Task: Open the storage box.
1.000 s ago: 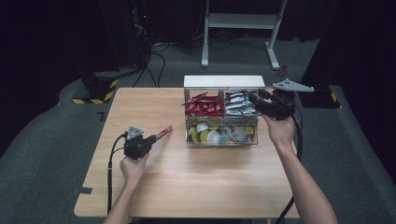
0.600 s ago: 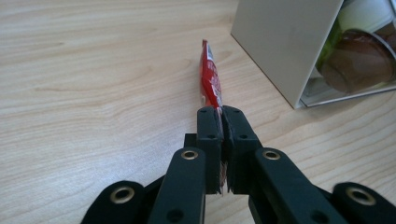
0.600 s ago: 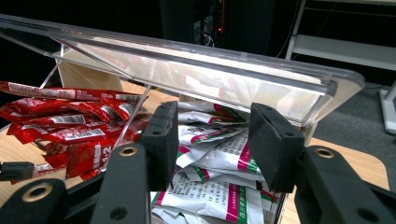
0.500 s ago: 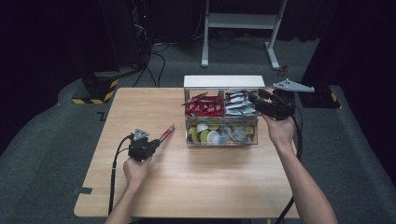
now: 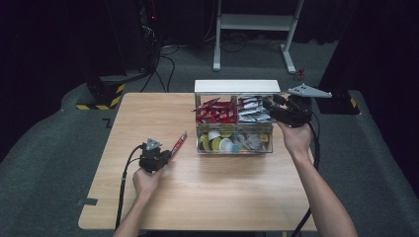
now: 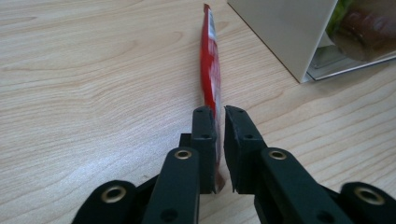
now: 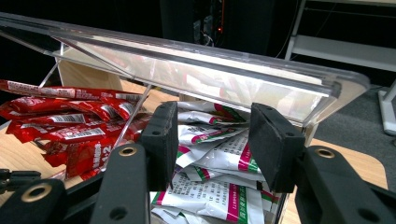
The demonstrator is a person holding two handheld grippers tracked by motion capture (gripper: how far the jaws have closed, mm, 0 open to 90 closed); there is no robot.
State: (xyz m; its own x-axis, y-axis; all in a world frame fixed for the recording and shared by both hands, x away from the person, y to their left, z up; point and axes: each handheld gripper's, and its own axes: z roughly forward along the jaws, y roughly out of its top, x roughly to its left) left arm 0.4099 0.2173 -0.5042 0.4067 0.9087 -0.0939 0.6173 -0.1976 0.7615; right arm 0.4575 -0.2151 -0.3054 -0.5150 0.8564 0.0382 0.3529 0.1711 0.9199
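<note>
A long red sachet (image 5: 179,143) (image 6: 211,70) lies on the wooden table, left of the clear box (image 5: 234,148). My left gripper (image 5: 168,154) (image 6: 220,112) sits low at its near end. Its jaws have just been opening: the sachet's end stands between them, with a narrow gap at the right pad. My right gripper (image 5: 269,104) (image 7: 212,116) is at the box's back right, under the raised clear lid (image 7: 210,74), its jaws apart with nothing between them. Behind them lie white sachets (image 7: 219,149) and, to their left, red sachets (image 7: 70,126).
The box's white side wall (image 6: 285,32) stands close to the right of the red sachet. Its front compartments hold round capsules (image 5: 220,143). Bare table (image 5: 207,197) stretches in front of the box and to its left. A white frame (image 5: 257,22) stands on the floor behind.
The left hand has shifted very slightly toward the near edge, and the red sachet lies where it was. The right hand has kept still under the lid.
</note>
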